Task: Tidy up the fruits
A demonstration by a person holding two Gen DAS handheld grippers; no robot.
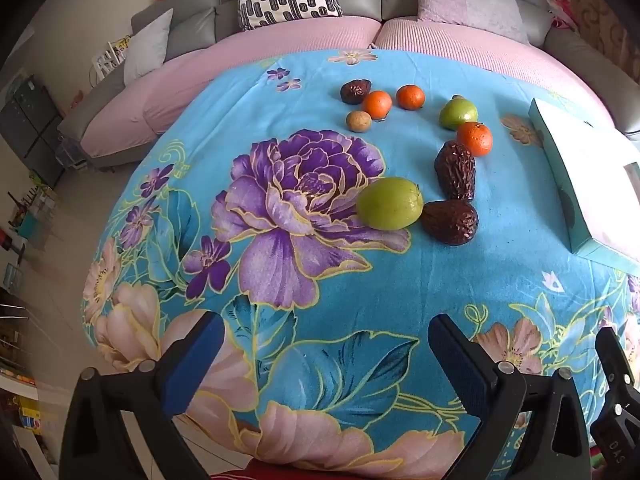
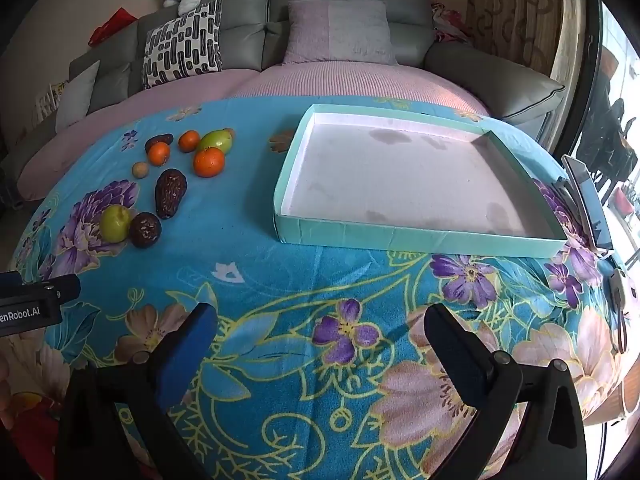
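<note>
Fruits lie loose on a blue floral cloth [image 1: 280, 100]. Nearest the left gripper [image 1: 326, 340] are a green fruit [image 1: 389, 203] and two dark wrinkled fruits [image 1: 451, 222] [image 1: 456, 170]. Farther back sit three oranges [image 1: 474, 138] [image 1: 377, 104] [image 1: 410, 97], a second green fruit [image 1: 458, 113], a small brown fruit [image 1: 358, 121] and another dark one [image 1: 355, 91]. A shallow teal box [image 2: 420, 236] with a white floor lies right of the fruits [image 2: 172, 176]; its floor is bare. Both grippers hover open and hold nothing; the right gripper [image 2: 320, 332] is short of the box.
A grey sofa [image 2: 344, 4] with pink covers and cushions runs behind the table. A phone [image 2: 590, 200] on a stand and a small white device [image 2: 620, 292] sit at the table's right edge. The left gripper's body [image 2: 36, 300] shows at the left of the right wrist view.
</note>
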